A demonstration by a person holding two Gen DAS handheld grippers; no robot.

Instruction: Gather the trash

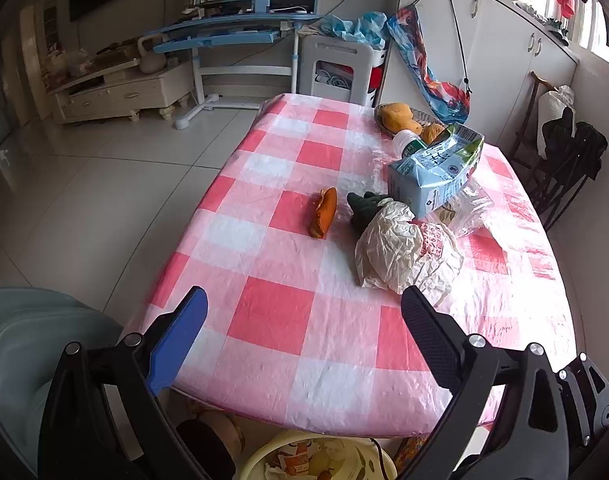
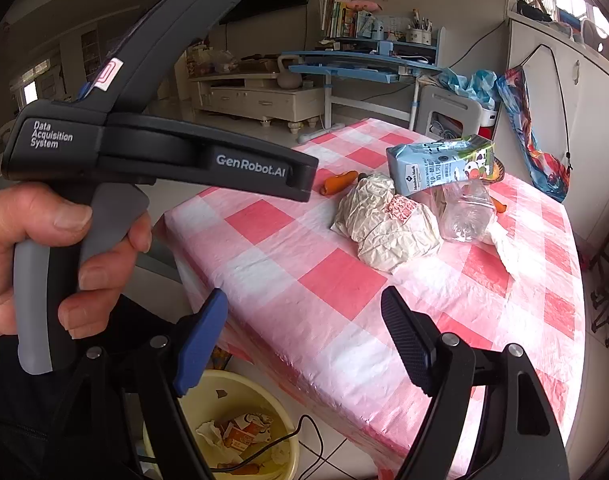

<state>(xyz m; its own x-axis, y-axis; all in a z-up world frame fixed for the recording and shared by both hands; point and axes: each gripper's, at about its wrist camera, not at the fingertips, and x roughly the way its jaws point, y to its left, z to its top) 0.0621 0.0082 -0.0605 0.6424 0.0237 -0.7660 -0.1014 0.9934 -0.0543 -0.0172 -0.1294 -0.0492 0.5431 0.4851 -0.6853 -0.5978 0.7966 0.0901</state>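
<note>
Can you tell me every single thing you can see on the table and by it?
table: one, pink and white checked cloth, fills the middle
crumpled paper wrapper: one, off-white, nearest trash
milk carton: one, light blue, tipped over behind the wrapper
plastic bottle: one, clear, crushed, right of the wrapper
orange peel: one, orange, left of the wrapper
dark scrap: one, dark green, between peel and wrapper
bin: one, yellow, on the floor below the table edge, trash inside
left claw: open, empty, over the near table
right claw: open, empty
left hand: grips the left claw's handle
</note>
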